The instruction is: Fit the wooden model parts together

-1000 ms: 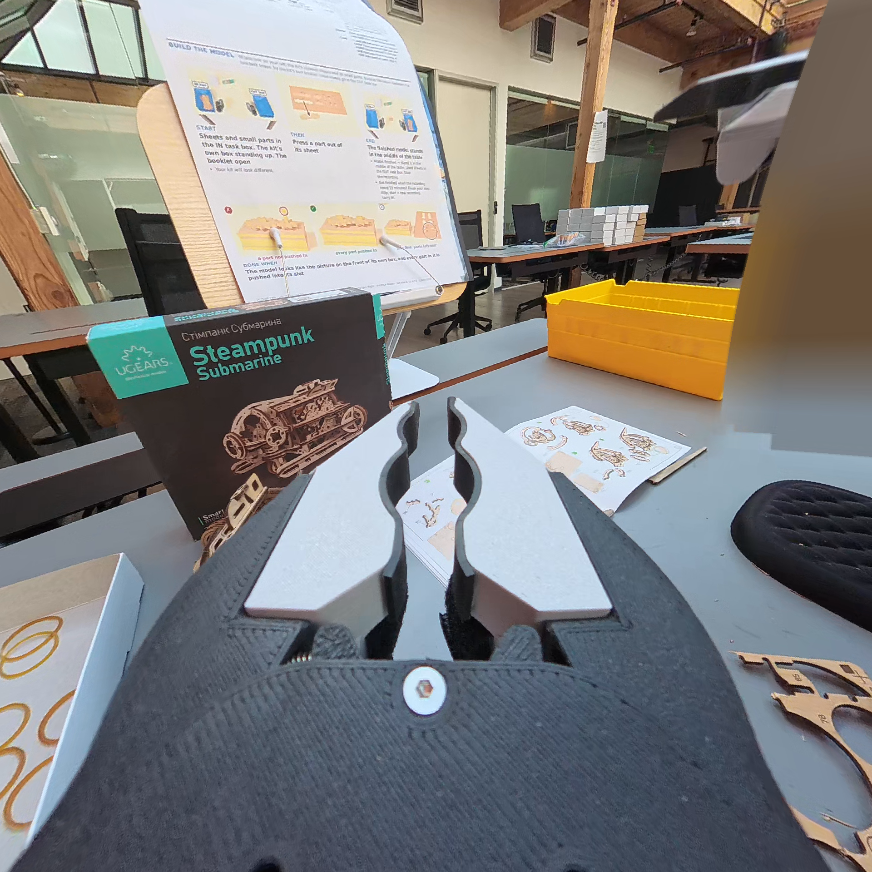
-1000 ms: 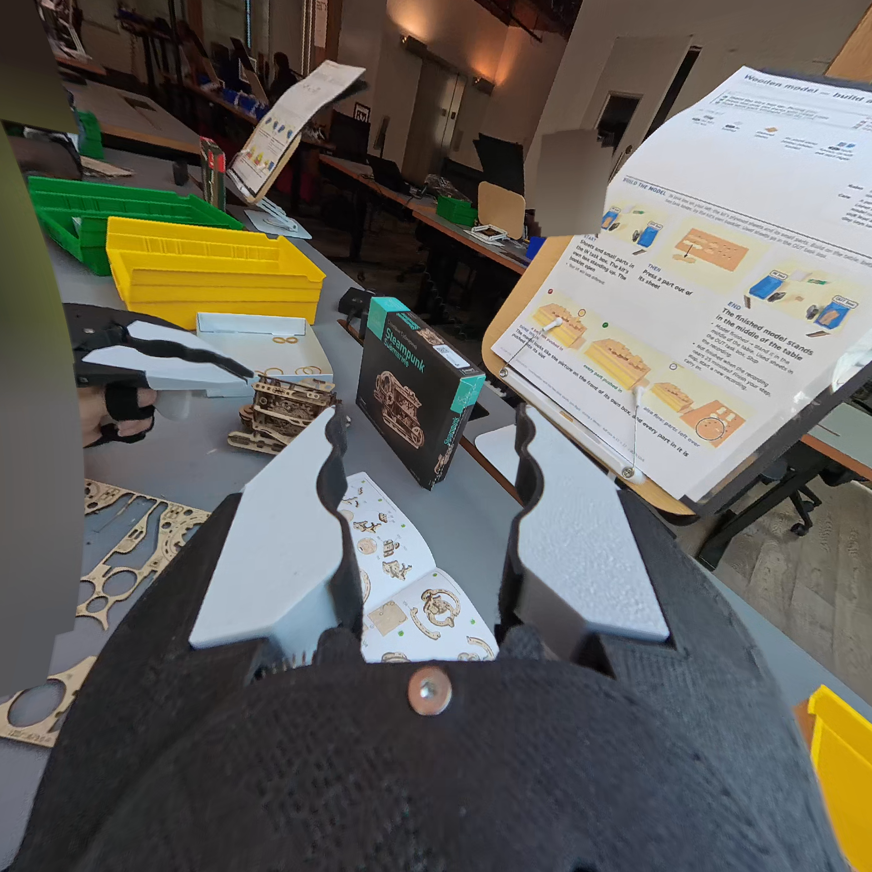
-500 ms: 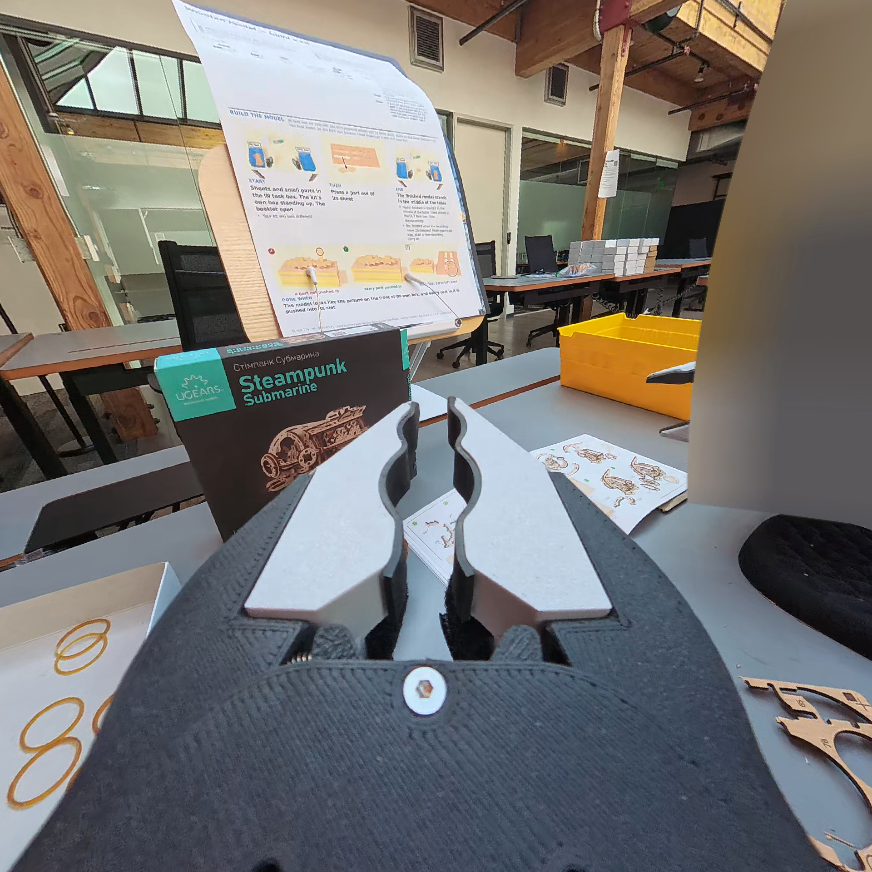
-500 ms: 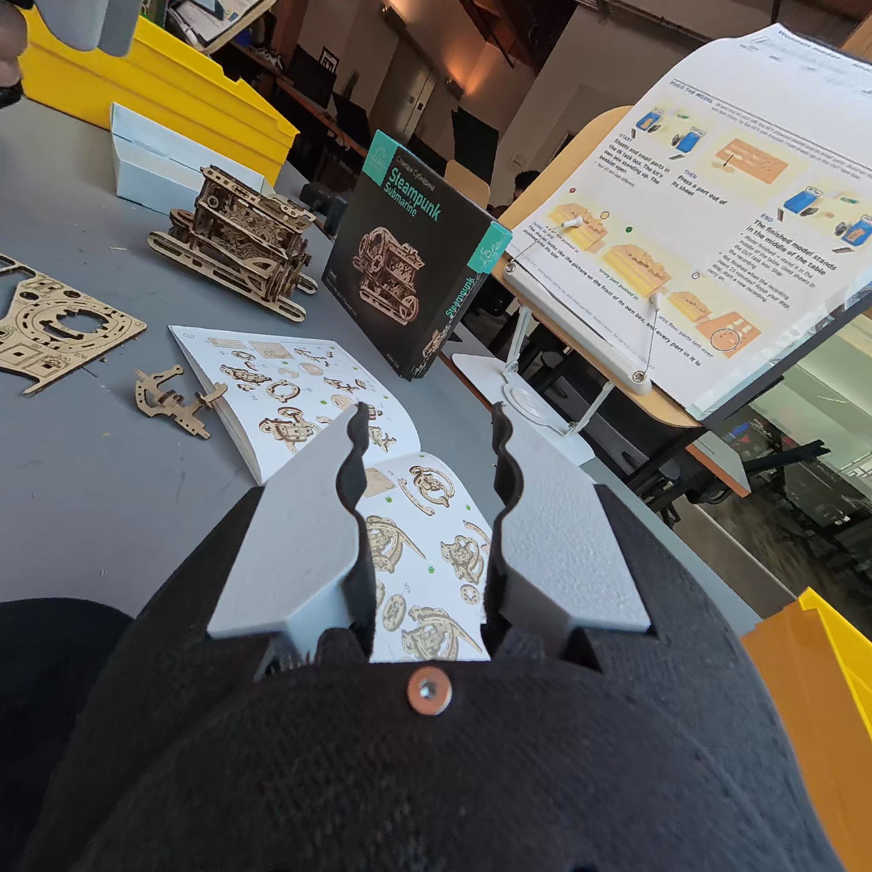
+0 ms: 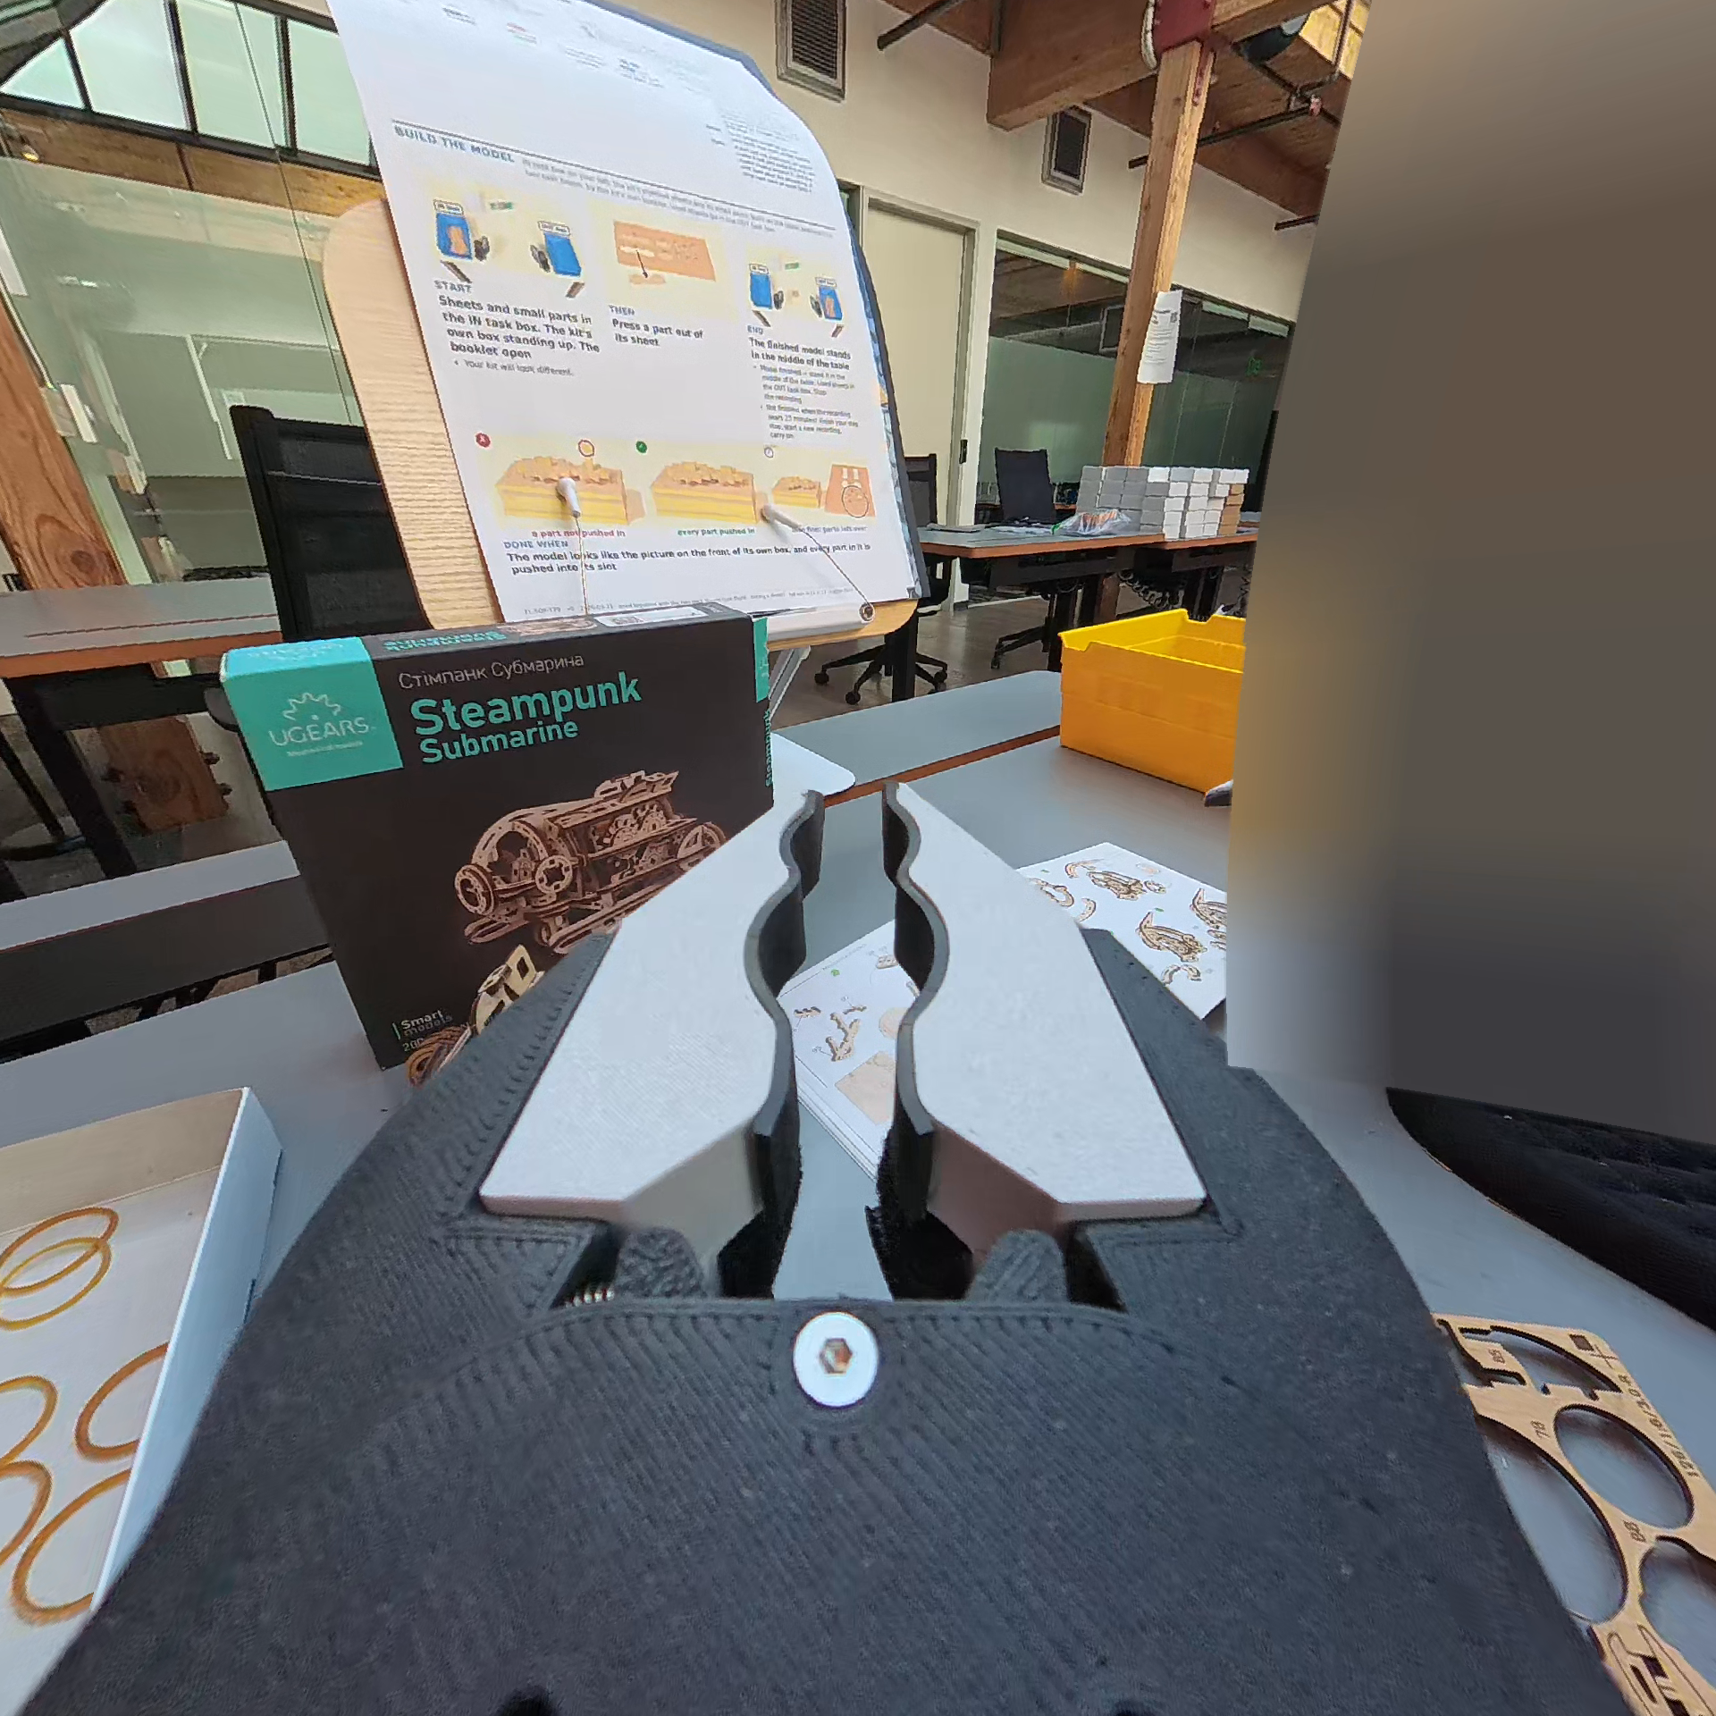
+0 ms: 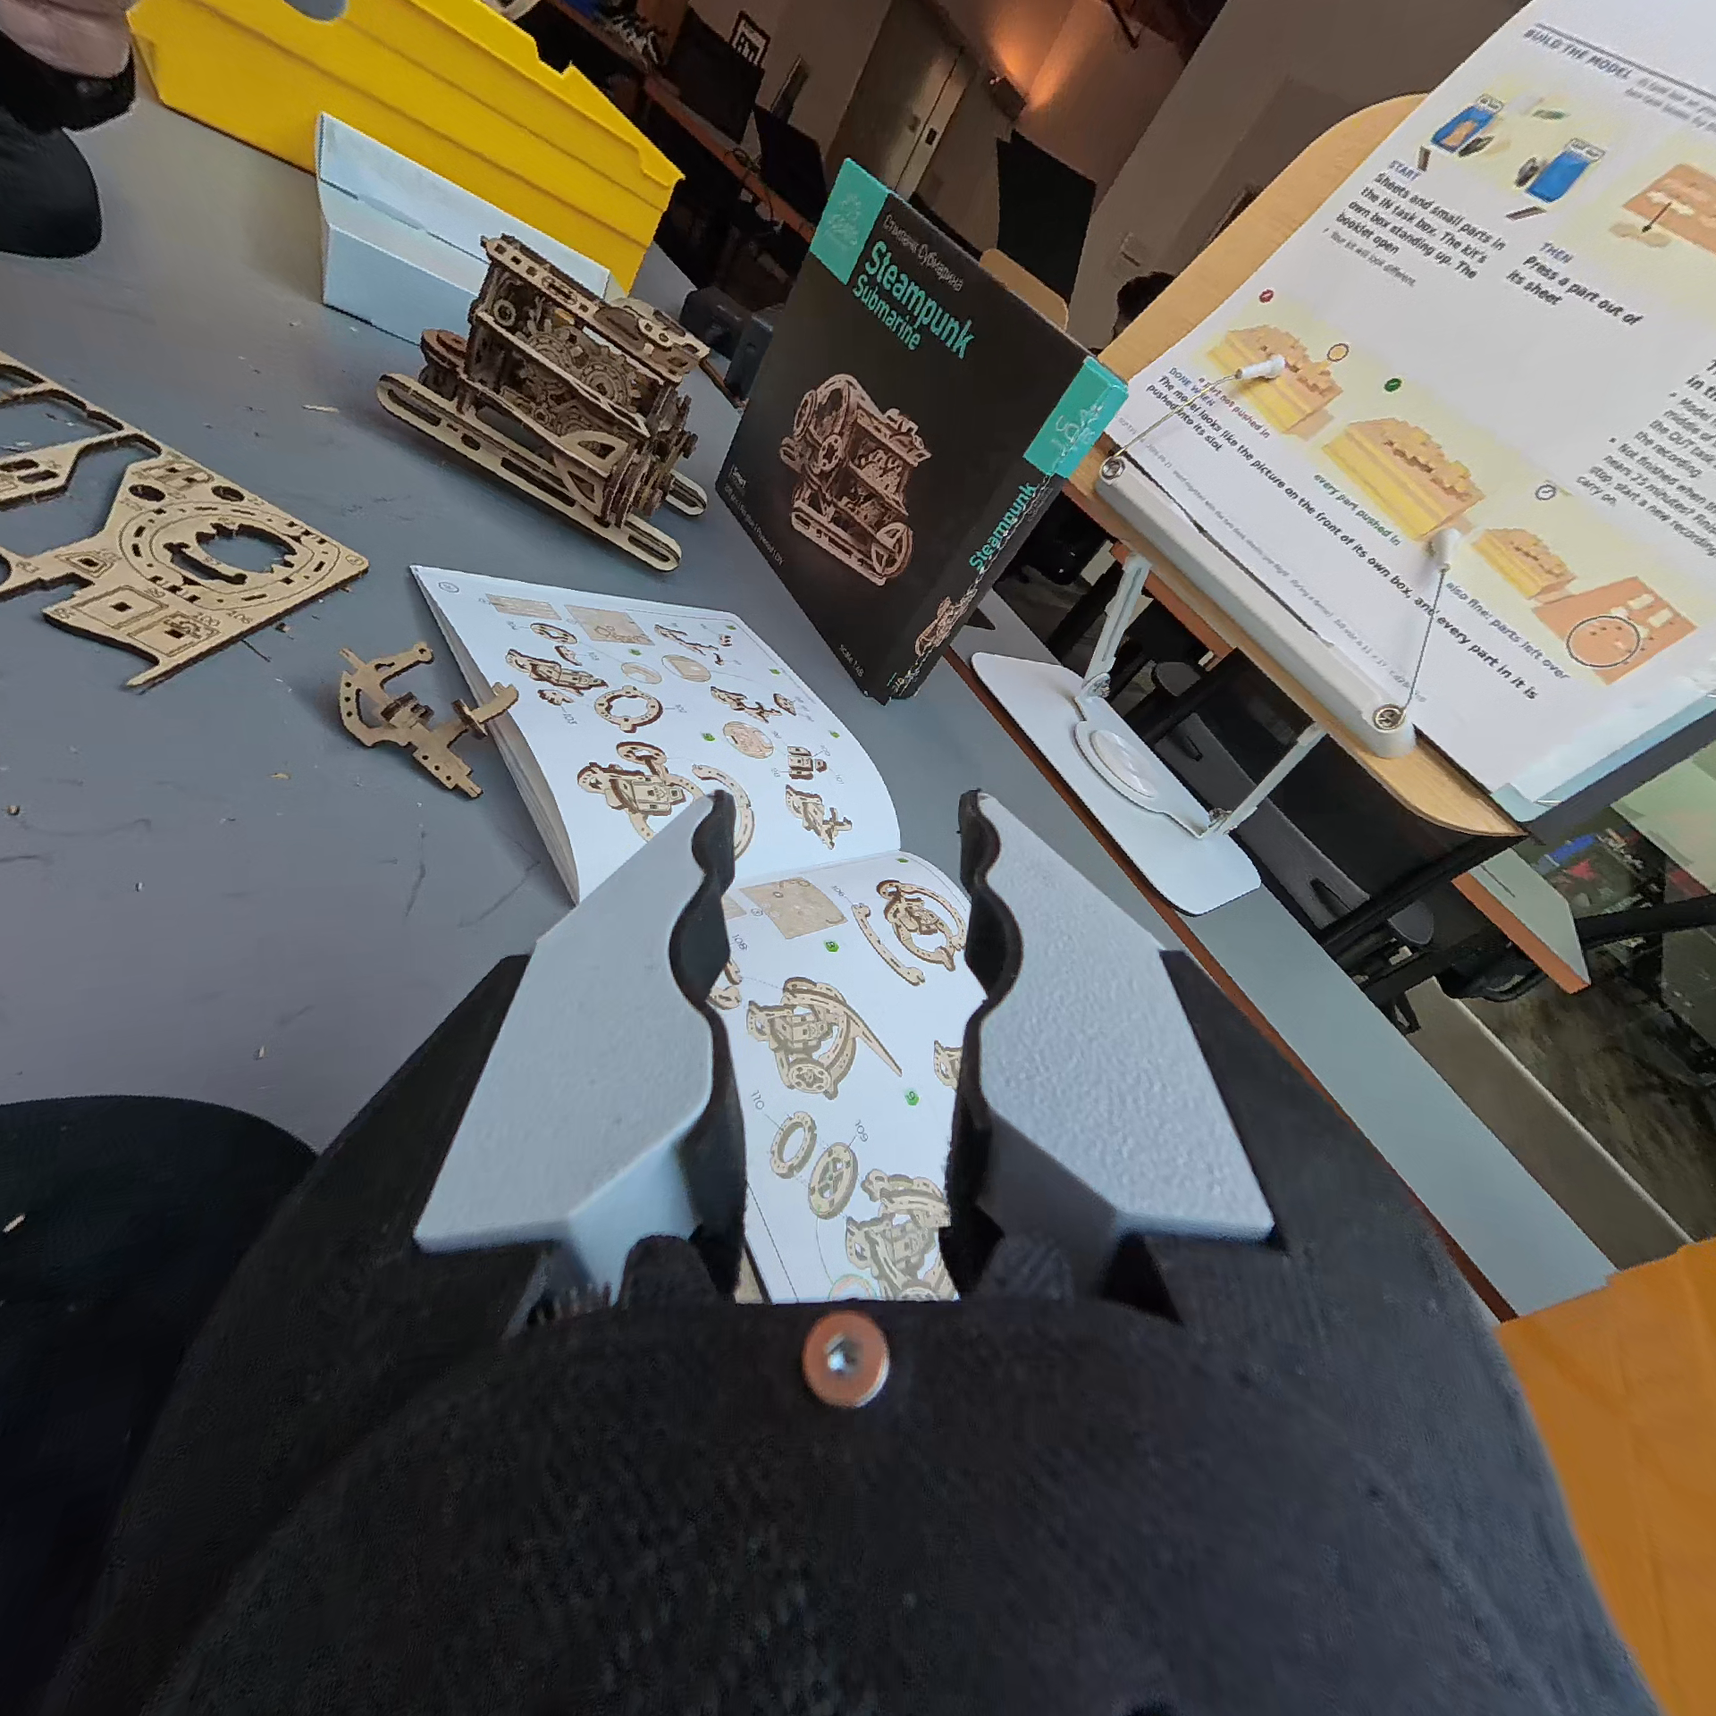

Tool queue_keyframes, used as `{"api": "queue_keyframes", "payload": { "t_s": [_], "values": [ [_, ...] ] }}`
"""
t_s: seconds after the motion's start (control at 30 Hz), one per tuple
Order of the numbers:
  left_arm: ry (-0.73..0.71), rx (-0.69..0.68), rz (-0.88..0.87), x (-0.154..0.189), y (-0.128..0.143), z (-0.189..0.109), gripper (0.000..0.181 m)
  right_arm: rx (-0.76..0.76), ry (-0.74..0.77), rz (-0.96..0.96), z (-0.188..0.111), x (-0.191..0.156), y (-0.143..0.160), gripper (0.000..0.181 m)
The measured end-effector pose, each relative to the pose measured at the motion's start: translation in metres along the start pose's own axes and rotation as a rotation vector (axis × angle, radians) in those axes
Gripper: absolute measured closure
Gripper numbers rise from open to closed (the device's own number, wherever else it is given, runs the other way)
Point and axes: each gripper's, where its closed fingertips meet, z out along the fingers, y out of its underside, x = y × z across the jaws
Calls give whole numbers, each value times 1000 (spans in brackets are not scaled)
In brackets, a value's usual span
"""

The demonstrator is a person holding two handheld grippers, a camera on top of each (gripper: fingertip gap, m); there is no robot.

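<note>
Right gripper hovers parted and empty over the open white illustrated booklet; left gripper is narrowly parted, empty, facing the upright dark cardboard box; bare grey tabletop lies leftward.

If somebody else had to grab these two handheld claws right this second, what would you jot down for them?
Left gripper: empty, jaws nearly together with a narrow gap, facing the upright kit box.
Right gripper: empty, jaws open, above the open booklet.
On the grey table: a partly built wooden model behind the booklet, a small loose wooden sub-assembly at the booklet's left edge, and a punched-out sheet further left.
Done: the model's main body stands assembled.
Left: nothing is held; probably pick up the loose piece and fit it, checking the booklet.
</note>
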Motion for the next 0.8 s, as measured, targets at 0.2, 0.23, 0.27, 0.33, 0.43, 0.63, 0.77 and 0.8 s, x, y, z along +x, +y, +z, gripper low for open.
{"api": "queue_keyframes", "payload": {
  "t_s": [0.2,0.23,0.27,0.33,0.43,0.63,0.77,0.8],
  "values": [
    [-5,10,-15,-3,-4,-2,172,-6,-30,-38,2,-10,-2,134],
    [-5,8,-19,-4,-3,-2,172,-6,-37,-41,2,-12,-2,134],
    [-5,5,-23,-4,-2,-2,172,-6,-47,-44,2,-14,-3,134],
    [-5,0,-31,-5,-1,-2,171,-9,-61,-46,2,-17,-3,134],
    [1,-13,-40,-5,2,0,171,-15,-73,-56,2,-20,-3,134],
    [-10,-19,-38,-8,4,0,171,-50,-96,-84,4,-26,0,135],
    [-13,-26,-44,-10,4,0,171,-79,-114,-78,6,-31,4,135],
    [-10,-28,-49,-10,4,0,171,-82,-123,-71,7,-33,4,136]
  ]
}}
